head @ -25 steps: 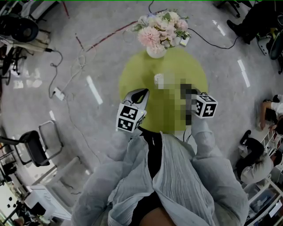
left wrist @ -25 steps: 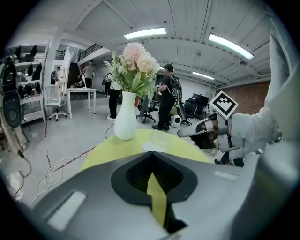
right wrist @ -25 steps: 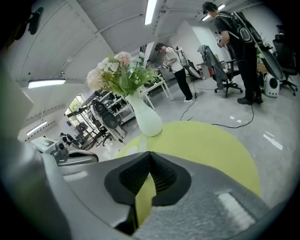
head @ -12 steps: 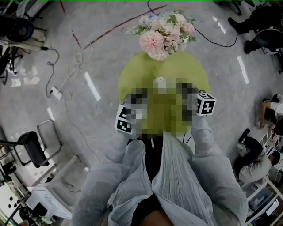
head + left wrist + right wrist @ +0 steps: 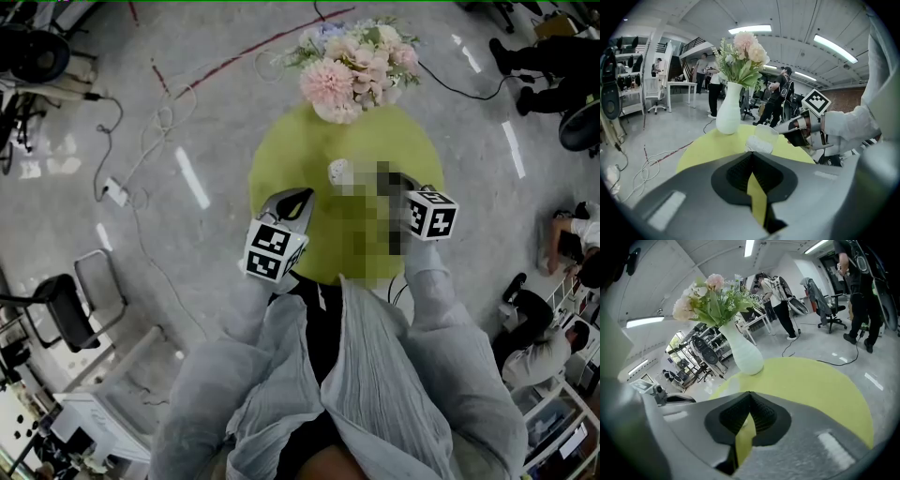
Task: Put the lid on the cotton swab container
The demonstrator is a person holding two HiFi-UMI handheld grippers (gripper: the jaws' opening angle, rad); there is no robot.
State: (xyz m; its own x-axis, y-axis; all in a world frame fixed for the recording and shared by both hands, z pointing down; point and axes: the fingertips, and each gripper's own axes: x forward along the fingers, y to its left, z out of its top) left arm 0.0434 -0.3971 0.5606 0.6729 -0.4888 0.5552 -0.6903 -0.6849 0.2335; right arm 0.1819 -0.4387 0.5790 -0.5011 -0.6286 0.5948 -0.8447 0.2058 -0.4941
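The cotton swab container [image 5: 758, 144] is a small clear box of white swabs on the round green table [image 5: 291, 150], with its translucent lid [image 5: 767, 133] tipped up behind it. In the head view the cotton swab container [image 5: 337, 171] lies at mid-table, beside a mosaic patch. My left gripper [image 5: 752, 155] is shut and empty, pointing at the box from a short way off, and the left gripper [image 5: 300, 197] hovers over the table's left side. My right gripper [image 5: 749, 397] is shut and empty. The right gripper [image 5: 796, 134] sits just right of the box.
A white vase [image 5: 343, 105] of pink flowers stands at the table's far edge, behind the container; the white vase [image 5: 745, 356] also shows in the right gripper view. Cables [image 5: 150, 141] lie on the grey floor to the left. A chair [image 5: 66, 300] and people stand around the room.
The head camera swayed a little. Both grippers stay close to where they were, shut, on either side of the container.
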